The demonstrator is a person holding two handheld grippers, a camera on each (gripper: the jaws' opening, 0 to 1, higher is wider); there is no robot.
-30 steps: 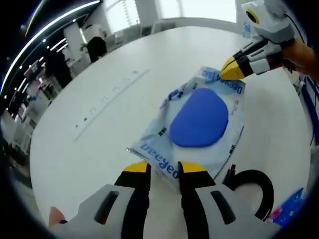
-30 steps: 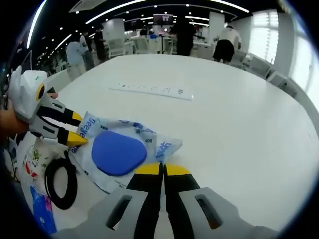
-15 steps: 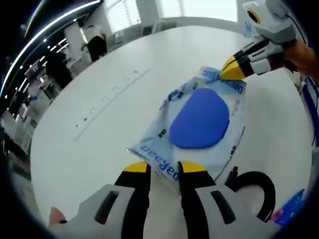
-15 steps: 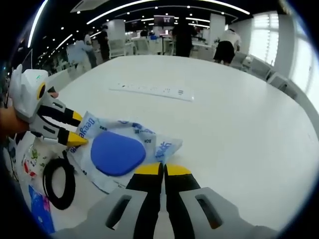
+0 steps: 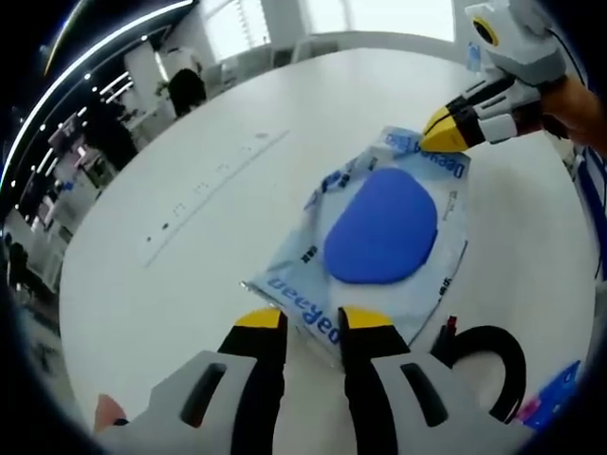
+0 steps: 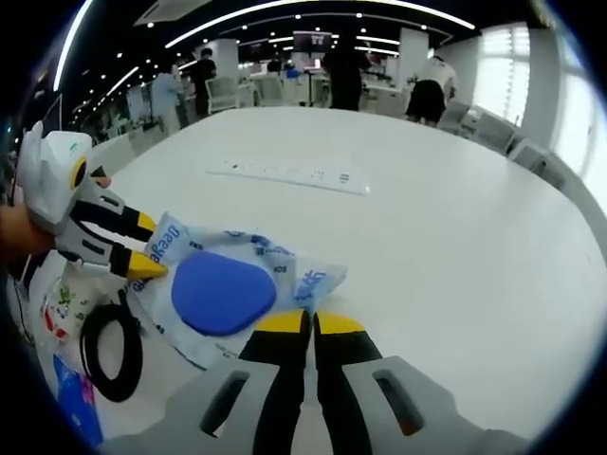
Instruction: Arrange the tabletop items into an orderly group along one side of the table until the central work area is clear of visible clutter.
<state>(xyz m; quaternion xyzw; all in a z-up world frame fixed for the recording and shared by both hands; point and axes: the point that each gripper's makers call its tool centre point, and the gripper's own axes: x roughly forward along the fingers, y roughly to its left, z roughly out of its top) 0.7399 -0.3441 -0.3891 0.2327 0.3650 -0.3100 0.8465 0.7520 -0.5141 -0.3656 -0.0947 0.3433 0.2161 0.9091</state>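
Note:
A clear plastic package (image 5: 375, 251) with blue print holds a flat blue pad (image 5: 381, 226) and lies on the round white table (image 5: 180, 284). My left gripper (image 5: 313, 320) stands open, with the package's near edge between its yellow tips. My right gripper (image 5: 444, 133) is shut on the package's far corner. In the right gripper view the package (image 6: 294, 270) and pad (image 6: 223, 292) lie just ahead of my shut right gripper (image 6: 309, 323). My left gripper (image 6: 144, 244) comes in from the left there, its tips apart around the opposite corner.
A coiled black cable (image 5: 486, 365) (image 6: 109, 351) lies beside the package, next to a blue packet (image 5: 550, 403) (image 6: 81, 403) and a printed white packet (image 6: 57, 303). A long white power strip (image 6: 285, 172) (image 5: 213, 194) sits farther out. People and desks stand beyond the table.

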